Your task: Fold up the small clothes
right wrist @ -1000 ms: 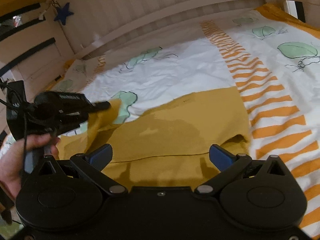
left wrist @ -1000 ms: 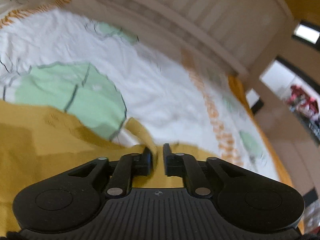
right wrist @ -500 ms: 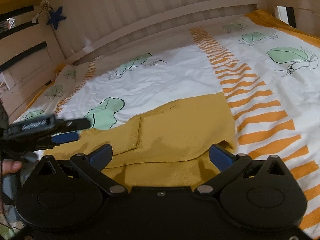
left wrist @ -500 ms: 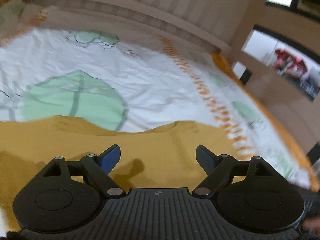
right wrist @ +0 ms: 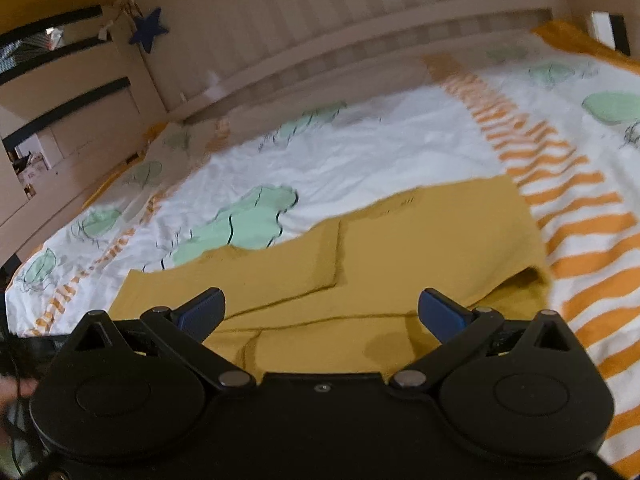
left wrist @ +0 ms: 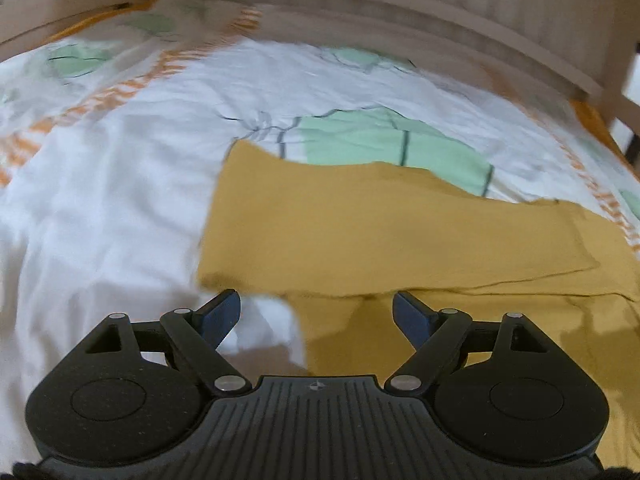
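Big picture first: the bed (right wrist: 360,160), dressed in a white cover with green leaf shapes and orange stripes, fills both views, with the pale slatted rail (right wrist: 320,40) curving round behind it. A blue star (right wrist: 149,30) hangs on the post at the rail's left end in the right wrist view

Flat on the cover lies the shirt (right wrist: 420,248), mustard yellow, and it is partly folded: a sleeve (left wrist: 360,232) is laid across the body as a long band, its square end pointing left in the left wrist view. In the right wrist view the shirt's right edge sits just beside the orange stripes, with one corner bunched up a little

Now the tongs. The left tongs (left wrist: 316,312) stand wide with nothing gripped; they sit over the shirt's near left edge, the left finger above bare cover, the right one above yellow cloth. The right tongs (right wrist: 322,312) are spread wide too, over the shirt's near side, nothing between their blue pads (right wrist: 440,314). The left view is smeared with blur
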The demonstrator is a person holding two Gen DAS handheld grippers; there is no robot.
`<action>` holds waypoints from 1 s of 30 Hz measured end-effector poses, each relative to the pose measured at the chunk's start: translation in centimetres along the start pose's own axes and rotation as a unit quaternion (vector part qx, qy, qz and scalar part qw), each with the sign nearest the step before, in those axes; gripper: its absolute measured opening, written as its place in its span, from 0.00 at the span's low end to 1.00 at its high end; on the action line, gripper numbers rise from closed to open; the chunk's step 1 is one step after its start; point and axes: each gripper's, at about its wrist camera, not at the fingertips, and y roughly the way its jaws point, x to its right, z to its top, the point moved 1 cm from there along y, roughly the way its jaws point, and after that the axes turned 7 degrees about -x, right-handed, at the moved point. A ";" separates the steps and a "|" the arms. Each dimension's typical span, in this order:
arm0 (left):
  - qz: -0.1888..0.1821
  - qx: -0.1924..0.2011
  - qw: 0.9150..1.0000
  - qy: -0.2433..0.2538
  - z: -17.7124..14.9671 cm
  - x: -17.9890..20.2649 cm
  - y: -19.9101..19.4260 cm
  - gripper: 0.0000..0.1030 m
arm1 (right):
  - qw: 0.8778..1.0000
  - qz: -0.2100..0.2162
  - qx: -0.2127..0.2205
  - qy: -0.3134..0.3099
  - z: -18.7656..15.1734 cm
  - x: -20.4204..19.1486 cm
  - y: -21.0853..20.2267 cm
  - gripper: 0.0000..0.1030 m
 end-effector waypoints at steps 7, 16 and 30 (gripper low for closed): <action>0.020 0.019 0.999 0.021 -0.8 1.2 1.0 0.92 | 0.998 -0.023 -0.004 -0.050 1.6 -2.1 2.4 1.00; 0.027 0.008 0.999 0.026 -1.2 1.4 1.6 1.00 | 0.998 -0.028 -0.046 -0.030 3.0 -2.0 7.4 0.94; 0.033 0.008 0.999 0.026 -1.2 1.5 1.7 1.00 | 0.995 -0.047 -0.068 -0.064 5.9 -5.3 7.5 0.13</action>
